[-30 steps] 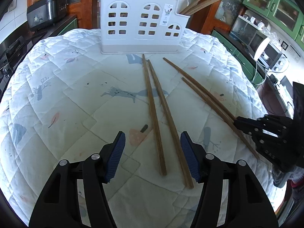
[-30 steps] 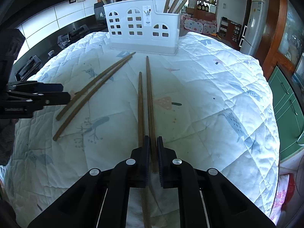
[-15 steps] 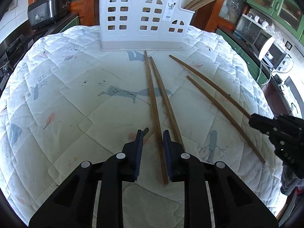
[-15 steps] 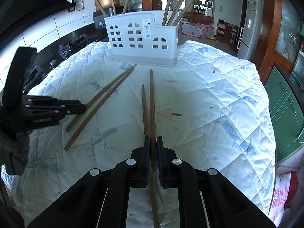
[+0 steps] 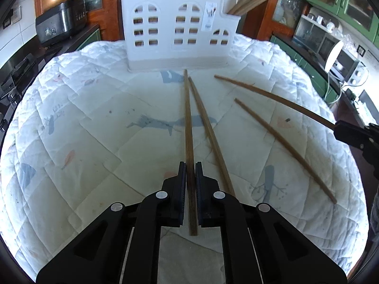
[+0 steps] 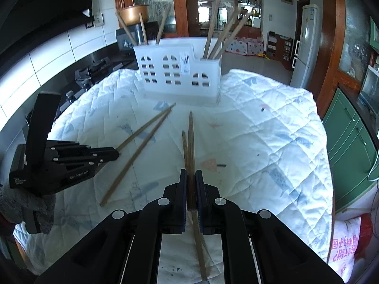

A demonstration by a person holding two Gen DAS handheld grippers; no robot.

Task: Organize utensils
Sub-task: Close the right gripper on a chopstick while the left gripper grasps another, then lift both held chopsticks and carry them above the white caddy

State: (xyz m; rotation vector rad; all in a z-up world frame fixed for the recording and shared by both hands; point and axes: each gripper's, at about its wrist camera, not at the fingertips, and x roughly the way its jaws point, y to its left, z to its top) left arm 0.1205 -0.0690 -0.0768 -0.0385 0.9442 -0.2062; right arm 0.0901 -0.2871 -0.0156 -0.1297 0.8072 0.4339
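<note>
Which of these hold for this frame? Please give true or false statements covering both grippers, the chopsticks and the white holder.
1. The left gripper is shut on one chopstick. True.
2. The right gripper is open and empty. False: it is clamped on a chopstick.
3. The white holder is empty. False: chopsticks stand in it.
4. Two chopsticks lie loose on the quilted cloth, one beside each held one. True.
5. The holder lies on its side. False: it stands upright.
</note>
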